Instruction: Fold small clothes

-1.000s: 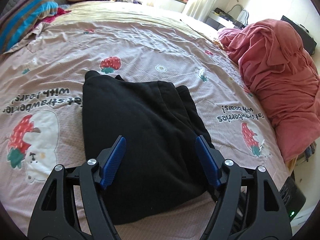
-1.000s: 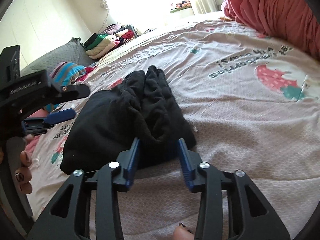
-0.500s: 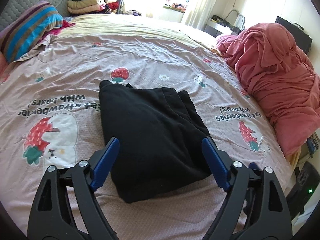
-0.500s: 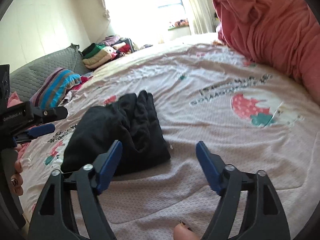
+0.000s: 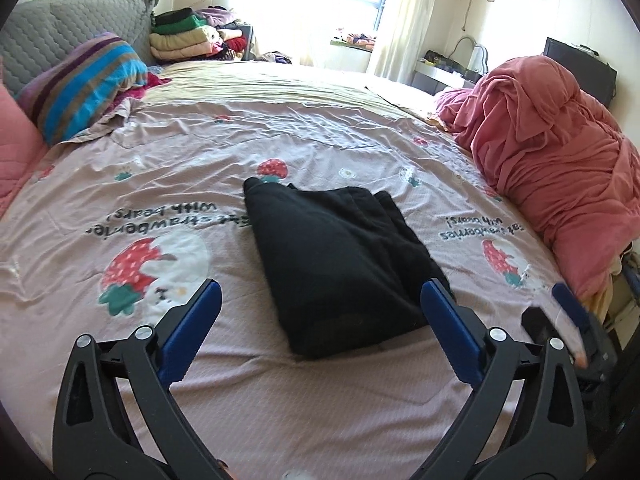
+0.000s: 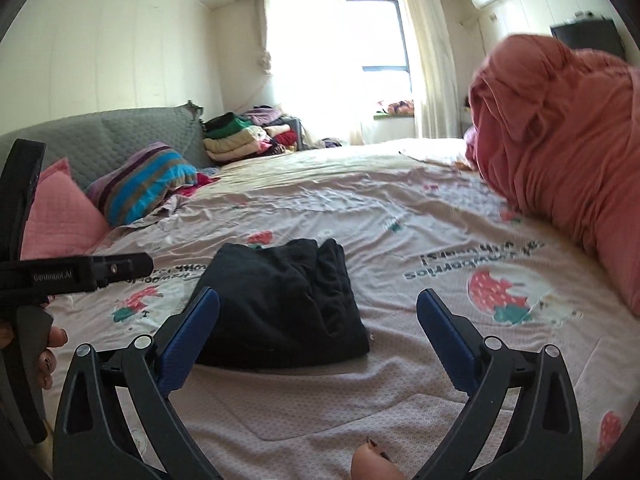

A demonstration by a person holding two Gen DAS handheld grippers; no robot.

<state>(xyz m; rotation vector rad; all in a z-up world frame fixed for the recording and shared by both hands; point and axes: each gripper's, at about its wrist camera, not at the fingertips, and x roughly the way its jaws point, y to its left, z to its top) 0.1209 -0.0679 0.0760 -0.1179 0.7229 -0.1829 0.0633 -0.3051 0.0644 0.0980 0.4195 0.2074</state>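
A black garment (image 5: 340, 264) lies folded in a thick rectangle on the pink strawberry-print bedsheet (image 5: 180, 168). It also shows in the right wrist view (image 6: 280, 312). My left gripper (image 5: 320, 308) is open and empty, held above the sheet just short of the garment's near edge. My right gripper (image 6: 318, 312) is open and empty, back from the garment's near right corner. The right gripper shows at the lower right of the left wrist view (image 5: 572, 320). The left gripper's body (image 6: 72, 272) shows at the left of the right wrist view.
A heaped red-pink blanket (image 5: 560, 152) fills the bed's right side. A striped pillow (image 5: 80, 84) and a pink cushion (image 6: 60, 216) lie at the left by the grey headboard (image 5: 60, 36). A stack of folded clothes (image 5: 188, 40) sits far back.
The right gripper opened, let go of the black garment's edge and drew back. The left gripper also pulled back and rose away from the garment, which stayed folded on the sheet.
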